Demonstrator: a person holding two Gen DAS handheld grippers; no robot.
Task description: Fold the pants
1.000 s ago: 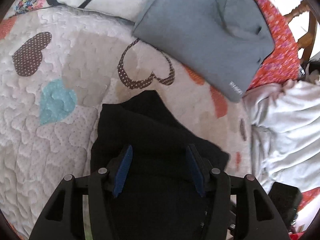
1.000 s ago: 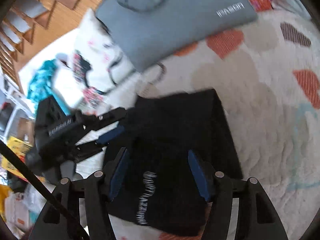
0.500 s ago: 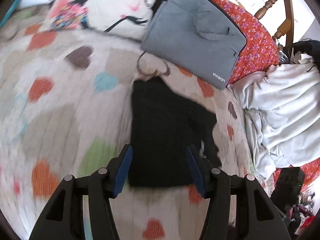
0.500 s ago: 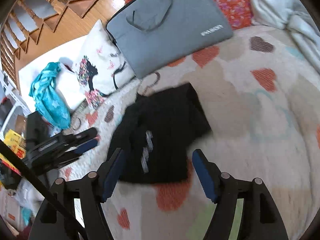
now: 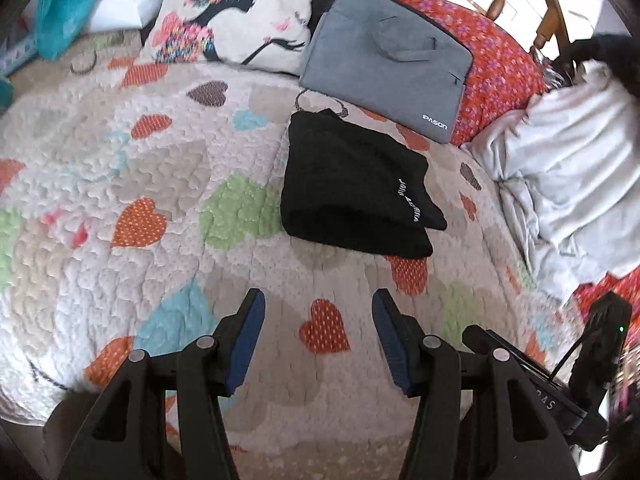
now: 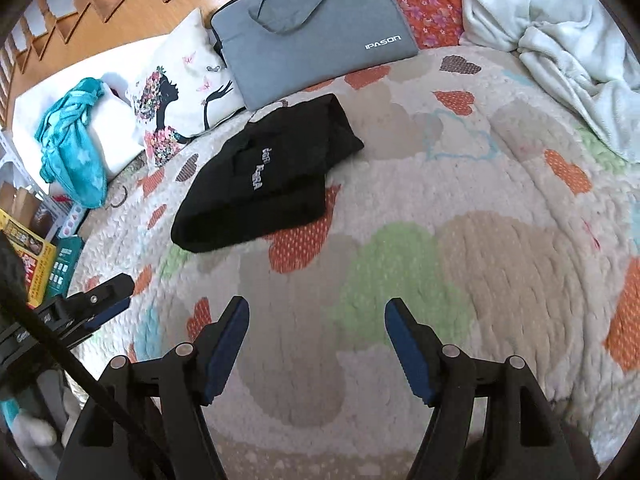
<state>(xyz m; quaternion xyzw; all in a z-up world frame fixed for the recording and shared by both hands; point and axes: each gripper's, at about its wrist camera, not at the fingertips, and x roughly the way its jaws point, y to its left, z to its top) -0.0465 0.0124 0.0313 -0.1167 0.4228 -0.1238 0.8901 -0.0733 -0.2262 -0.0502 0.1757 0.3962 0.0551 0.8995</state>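
Lying folded into a compact black bundle, the pants [image 5: 352,188] [image 6: 268,176] rest on the heart-patterned quilt [image 5: 168,200] [image 6: 460,240] of the bed, white lettering showing on the upper layer, one folded edge rounded and facing the tools.

Left tool [image 5: 318,338]: jaws spread wide, blue pads facing each other, nothing between them but quilt. It hovers near the bed's front edge, well apart from the pants, which lie ahead of it and a little right of centre.

Right tool [image 6: 316,344]: jaws likewise wide apart and holding nothing. The pants lie ahead and to its left, well apart from the fingertips. The left tool also shows at the left edge of the right wrist view, and the right tool at the lower right of the left wrist view.

Beyond the pants:
- grey laptop bag [image 5: 384,60] [image 6: 312,28], marked IPASON, just behind the bundle, one corner near it.
- white pillow [image 5: 236,16] [image 6: 176,88] printed with a woman's silhouette, beside the bag.
- red floral cover [image 5: 500,76] [image 6: 424,4] under the bag's far side.
- pale crumpled blanket [image 5: 568,176] [image 6: 560,40] at the right of the bed.
- teal cloth [image 6: 72,140] [image 5: 60,4] on a white block past the pillow.
- wooden staircase [image 6: 100,4] behind.
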